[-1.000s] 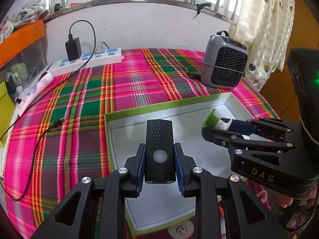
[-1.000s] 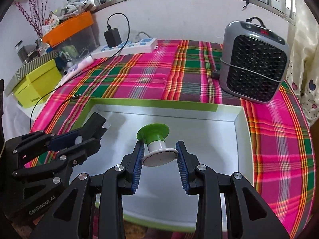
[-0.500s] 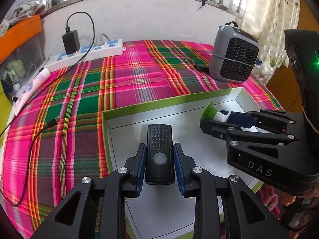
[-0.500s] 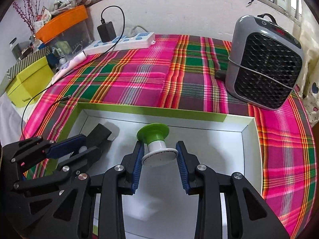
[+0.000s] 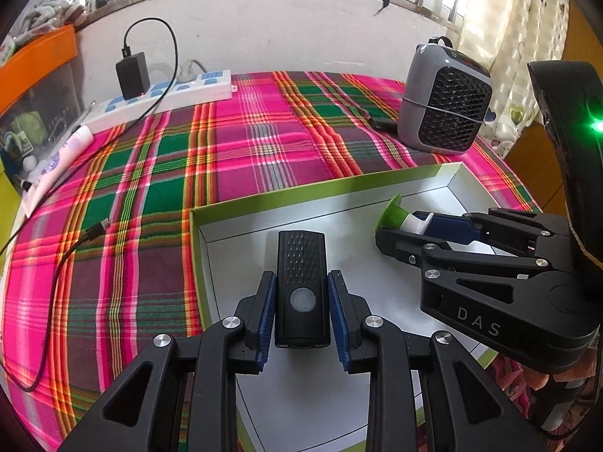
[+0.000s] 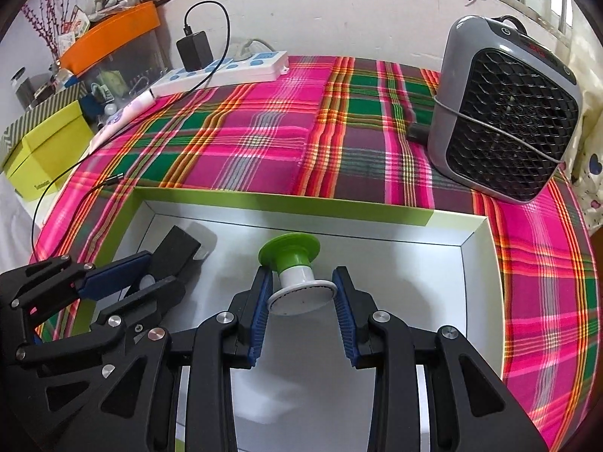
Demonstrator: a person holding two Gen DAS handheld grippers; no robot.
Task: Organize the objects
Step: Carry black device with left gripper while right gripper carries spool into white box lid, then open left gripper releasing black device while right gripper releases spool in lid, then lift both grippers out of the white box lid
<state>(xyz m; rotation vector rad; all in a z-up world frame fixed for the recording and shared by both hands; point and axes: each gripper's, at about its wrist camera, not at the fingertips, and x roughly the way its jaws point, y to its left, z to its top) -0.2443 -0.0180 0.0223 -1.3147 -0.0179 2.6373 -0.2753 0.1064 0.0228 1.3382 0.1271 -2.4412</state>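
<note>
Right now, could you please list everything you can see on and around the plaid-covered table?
Plaid tablecloth: one, pink and green, covering the table.
Shallow cardboard tray: one, green rim, white inside, near edge.
Black rectangular device with round button: one, held over the tray's left part.
Green-and-white spool-shaped object: one, held over the tray's middle.
Grey fan heater: one, black grille, far right.
White power strip: one, blue sockets, by the back wall.
Black plug adapter: one, on the strip, cable trailing left.
Yellow-green box: one, left of the table.
Orange-lidded clear bin: one, far left.
Left gripper: black, shut on the device.
Right gripper: black, shut on the spool.
</note>
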